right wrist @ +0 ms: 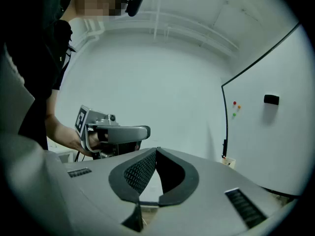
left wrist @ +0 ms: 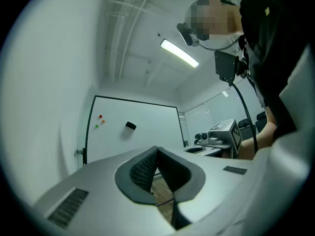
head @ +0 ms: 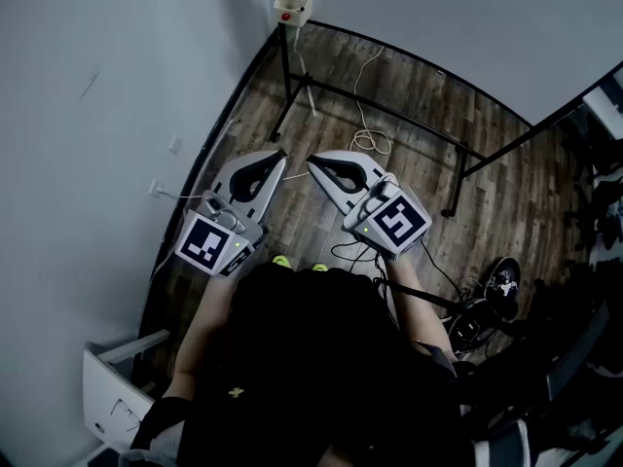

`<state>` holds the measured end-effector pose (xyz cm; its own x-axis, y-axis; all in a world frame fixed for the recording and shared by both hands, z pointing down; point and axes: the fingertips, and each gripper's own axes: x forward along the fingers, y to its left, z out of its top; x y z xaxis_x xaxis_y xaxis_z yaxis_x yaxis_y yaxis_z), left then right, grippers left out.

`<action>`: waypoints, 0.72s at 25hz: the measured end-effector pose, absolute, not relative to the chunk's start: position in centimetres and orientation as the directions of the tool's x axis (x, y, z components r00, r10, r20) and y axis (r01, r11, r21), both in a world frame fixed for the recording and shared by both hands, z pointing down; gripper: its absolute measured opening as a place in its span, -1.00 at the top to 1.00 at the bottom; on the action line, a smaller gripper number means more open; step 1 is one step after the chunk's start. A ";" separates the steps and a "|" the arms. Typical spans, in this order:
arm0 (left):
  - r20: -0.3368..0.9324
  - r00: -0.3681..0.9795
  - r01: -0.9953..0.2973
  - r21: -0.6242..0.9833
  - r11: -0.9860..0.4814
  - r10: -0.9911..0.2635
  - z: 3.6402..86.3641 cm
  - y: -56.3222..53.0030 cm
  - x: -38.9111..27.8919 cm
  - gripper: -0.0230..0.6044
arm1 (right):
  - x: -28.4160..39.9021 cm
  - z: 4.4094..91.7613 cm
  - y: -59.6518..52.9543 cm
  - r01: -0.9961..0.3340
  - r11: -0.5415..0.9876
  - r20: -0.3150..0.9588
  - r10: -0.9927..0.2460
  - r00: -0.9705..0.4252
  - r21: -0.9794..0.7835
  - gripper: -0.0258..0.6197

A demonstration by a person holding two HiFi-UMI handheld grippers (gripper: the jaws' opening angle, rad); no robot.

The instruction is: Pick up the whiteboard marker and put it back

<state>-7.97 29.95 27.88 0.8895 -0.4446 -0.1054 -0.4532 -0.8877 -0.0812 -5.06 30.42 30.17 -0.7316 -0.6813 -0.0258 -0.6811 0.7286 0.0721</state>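
I cannot make out a whiteboard marker in any view. A whiteboard [left wrist: 133,127] on a black stand carries three small coloured magnets [left wrist: 100,121] and a black eraser [left wrist: 130,126]. A small white box [head: 292,6] with something red in it hangs at the board's lower corner; the same box [right wrist: 228,162] shows in the right gripper view. My left gripper [head: 281,154] and right gripper [head: 311,161] are held side by side above the wooden floor, pointing toward the board. Both are shut, tips touching, with nothing between the jaws. The right gripper view shows the left gripper [right wrist: 145,131] beside it.
The stand's black legs [head: 292,95] and a white cable [head: 368,139] cross the floor ahead. A white wall [head: 88,115] runs along the left. Dark chairs and cables [head: 496,300] crowd the right, and a white bin [head: 117,387] stands at the lower left.
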 end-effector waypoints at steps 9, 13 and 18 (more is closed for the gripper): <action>-0.093 0.890 -0.452 -0.040 -0.891 -0.447 28.7 30.6 -7.4 0.88 | -4.7 30.2 31.5 -0.669 0.740 -0.009 -0.670 -0.742 0.065 0.92; -0.085 0.887 -0.458 -0.035 -0.888 -0.454 28.6 30.7 -6.6 0.88 | -3.5 30.3 31.5 -0.682 0.730 -0.002 -0.682 -0.731 0.049 0.92; -0.076 0.883 -0.465 0.000 -0.885 -0.464 29.3 30.9 -6.7 0.88 | -2.0 31.4 31.3 -0.714 0.699 0.028 -0.715 -0.698 0.051 0.92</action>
<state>-6.67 30.87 29.30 0.8827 -0.4636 -0.0765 -0.4650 -0.8853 -0.0003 -1.97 31.34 31.41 -0.6984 -0.7152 0.0276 -0.7135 0.6988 0.0506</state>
